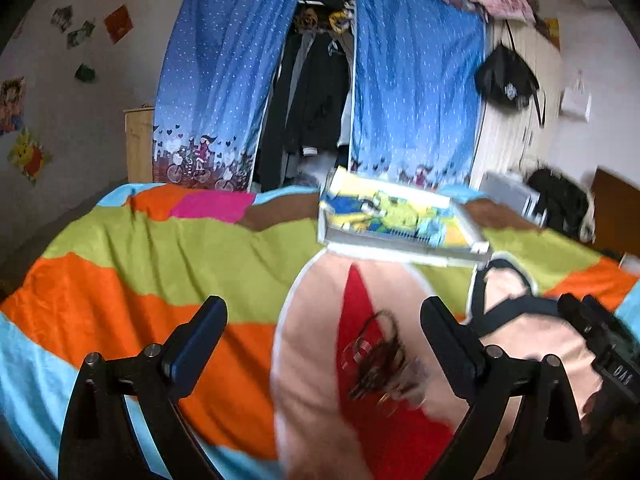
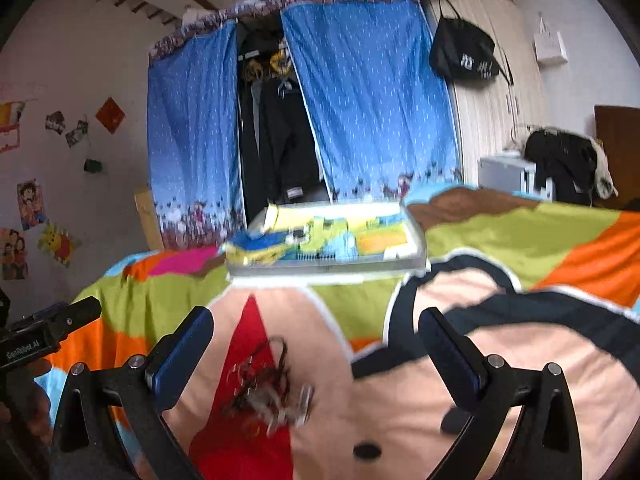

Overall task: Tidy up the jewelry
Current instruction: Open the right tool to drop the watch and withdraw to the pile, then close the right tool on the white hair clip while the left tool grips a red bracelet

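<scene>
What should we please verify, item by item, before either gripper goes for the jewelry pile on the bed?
1. Left gripper open and empty: ok.
2. Right gripper open and empty: ok.
3. Jewelry pile within view of both cameras, lying on the red patch of the blanket: ok.
4. Pieces separable for a single pick: cannot tell; the image is blurred and the cords look tangled.
5. Jewelry box on the bed beyond the pile: ok.
6. Box compartments free to receive items: cannot tell from this low angle.
</scene>
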The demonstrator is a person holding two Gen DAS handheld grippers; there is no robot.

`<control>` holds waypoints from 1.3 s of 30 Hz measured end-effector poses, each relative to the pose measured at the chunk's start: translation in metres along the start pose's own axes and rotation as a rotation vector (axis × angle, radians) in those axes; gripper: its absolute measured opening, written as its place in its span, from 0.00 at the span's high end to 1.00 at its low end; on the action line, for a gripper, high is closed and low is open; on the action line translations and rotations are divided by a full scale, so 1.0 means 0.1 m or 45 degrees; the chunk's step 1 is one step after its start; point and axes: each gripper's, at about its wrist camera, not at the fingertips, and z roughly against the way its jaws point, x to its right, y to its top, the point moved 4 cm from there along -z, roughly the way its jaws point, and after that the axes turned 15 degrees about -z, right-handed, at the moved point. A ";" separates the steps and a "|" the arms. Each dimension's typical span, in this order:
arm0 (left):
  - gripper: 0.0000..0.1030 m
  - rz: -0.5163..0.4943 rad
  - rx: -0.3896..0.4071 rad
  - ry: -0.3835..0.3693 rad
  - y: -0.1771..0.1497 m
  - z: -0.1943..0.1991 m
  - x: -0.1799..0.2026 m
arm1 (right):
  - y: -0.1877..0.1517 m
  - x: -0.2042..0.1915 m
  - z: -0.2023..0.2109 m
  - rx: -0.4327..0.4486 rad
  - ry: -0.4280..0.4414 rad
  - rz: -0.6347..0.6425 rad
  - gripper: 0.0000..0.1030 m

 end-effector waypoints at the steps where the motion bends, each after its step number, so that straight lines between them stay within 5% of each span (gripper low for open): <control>1: 0.08 -0.021 -0.016 -0.001 -0.05 0.00 0.02 | -0.06 0.00 0.01 -0.023 -0.013 -0.009 0.00; 14: 0.08 0.116 -0.415 -0.102 -0.73 -0.27 0.00 | -0.72 -0.04 -0.18 -0.372 -0.124 0.019 0.00; 23: 0.08 0.178 -0.554 -0.134 -0.89 -0.43 -0.08 | -0.87 0.09 -0.40 -0.555 -0.158 -0.048 0.00; 31: 0.08 0.163 -0.624 -0.191 -1.00 -0.59 -0.05 | -0.81 0.23 -0.68 -0.750 -0.038 -0.186 0.00; 39: 0.09 0.129 -0.616 -0.256 -0.99 -0.84 0.03 | -0.73 0.24 -1.00 -0.834 -0.014 -0.038 0.00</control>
